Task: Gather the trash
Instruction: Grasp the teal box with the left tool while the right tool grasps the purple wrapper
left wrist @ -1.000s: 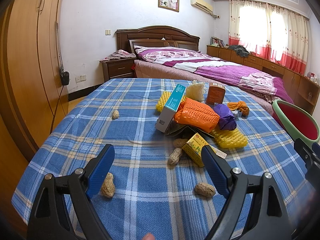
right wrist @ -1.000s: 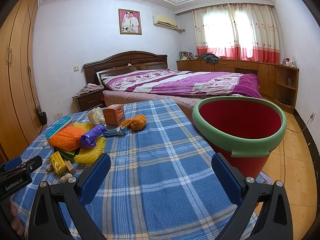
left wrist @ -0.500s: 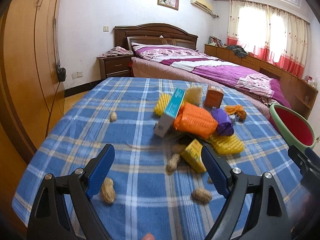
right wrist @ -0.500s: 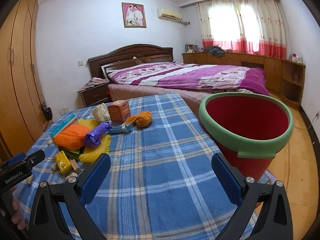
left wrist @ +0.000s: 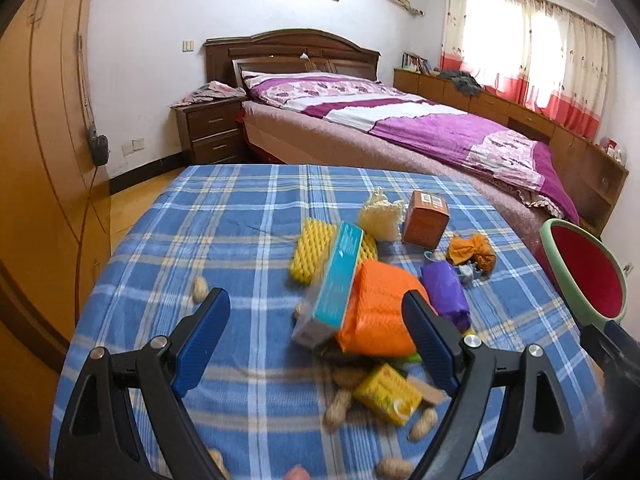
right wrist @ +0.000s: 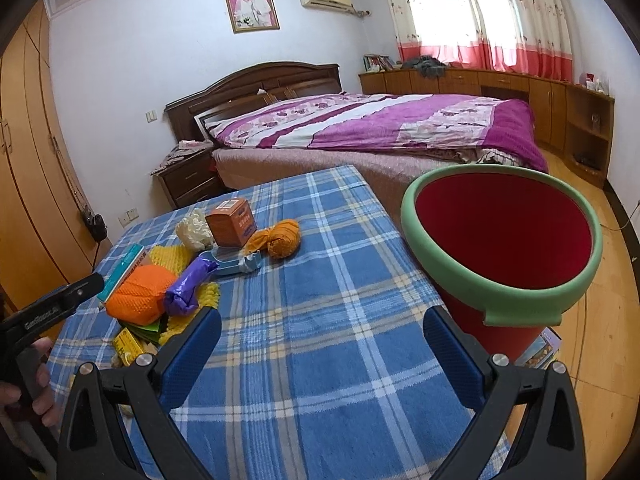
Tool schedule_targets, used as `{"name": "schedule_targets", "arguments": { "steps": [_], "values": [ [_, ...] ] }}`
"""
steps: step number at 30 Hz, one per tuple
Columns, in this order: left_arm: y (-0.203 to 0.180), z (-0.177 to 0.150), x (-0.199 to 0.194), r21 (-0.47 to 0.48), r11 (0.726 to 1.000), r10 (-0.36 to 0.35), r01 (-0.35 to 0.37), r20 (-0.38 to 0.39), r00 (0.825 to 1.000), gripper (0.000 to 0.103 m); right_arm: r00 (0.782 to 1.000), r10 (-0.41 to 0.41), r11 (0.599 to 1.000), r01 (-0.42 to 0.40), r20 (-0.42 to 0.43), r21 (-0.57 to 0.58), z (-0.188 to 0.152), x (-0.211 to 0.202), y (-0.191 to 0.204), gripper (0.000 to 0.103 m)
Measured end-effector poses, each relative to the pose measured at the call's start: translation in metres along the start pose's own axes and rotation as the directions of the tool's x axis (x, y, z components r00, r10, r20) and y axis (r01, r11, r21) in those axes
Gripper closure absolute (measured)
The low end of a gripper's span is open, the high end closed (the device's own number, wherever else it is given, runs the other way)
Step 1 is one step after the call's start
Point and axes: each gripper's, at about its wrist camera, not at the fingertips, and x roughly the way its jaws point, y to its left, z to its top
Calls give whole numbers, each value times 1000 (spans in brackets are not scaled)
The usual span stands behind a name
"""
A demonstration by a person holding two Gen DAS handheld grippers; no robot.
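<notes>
A heap of trash lies on the blue plaid table (left wrist: 240, 240): a teal box (left wrist: 338, 280), an orange mesh bag (left wrist: 376, 312), a purple wrapper (left wrist: 444, 294), yellow foam netting (left wrist: 310, 252), a yellow carton (left wrist: 386, 392), an orange box (left wrist: 425, 218) and several peanuts (left wrist: 338, 406). My left gripper (left wrist: 316, 344) is open, its jaws on either side of the near part of the heap. My right gripper (right wrist: 322, 354) is open and empty over bare cloth, left of the red bin with a green rim (right wrist: 504, 248). The heap also shows in the right wrist view (right wrist: 160, 284).
A bed (left wrist: 400, 120) with purple covers stands behind the table. A nightstand (left wrist: 212, 132) and a wooden wardrobe (left wrist: 36, 140) are at the left. Low cabinets (right wrist: 520, 88) run under the curtained window. The bin (left wrist: 580, 276) stands off the table's right edge.
My left gripper has moved forward to the heap, so the teal box and orange bag now lie between its jaws. My right gripper has risen and tilted down a little; both stay open.
</notes>
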Motion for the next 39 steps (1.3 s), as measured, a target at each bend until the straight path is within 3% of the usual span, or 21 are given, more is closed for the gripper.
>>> {"name": "schedule_targets", "arguments": {
  "steps": [7,15,22,24,32,39],
  "values": [
    [1,13,32,37,999,-3,5,-67,998,20,1000,5,1000,-5,-10,-14,12,3,8,0],
    [13,13,64,-15,999,-44,42,-167,985,45,999,17,999,-18,-29,-27,23,12,20,0],
    [28,10,73,-105,988,-135,115,-210,968,80,997,49,997,-52,-63,-48,30,24,39,1],
    [31,10,69,-112,985,-149,129,-194,970,84,995,62,996,-67,-83,-55,31,30,47,6],
    [40,7,69,-163,972,-196,168,-180,964,84,977,118,990,-129,-180,-52,31,60,79,25],
    [49,6,69,-213,950,-259,227,-138,956,84,956,127,987,-148,-266,-61,26,83,105,52]
  ]
}}
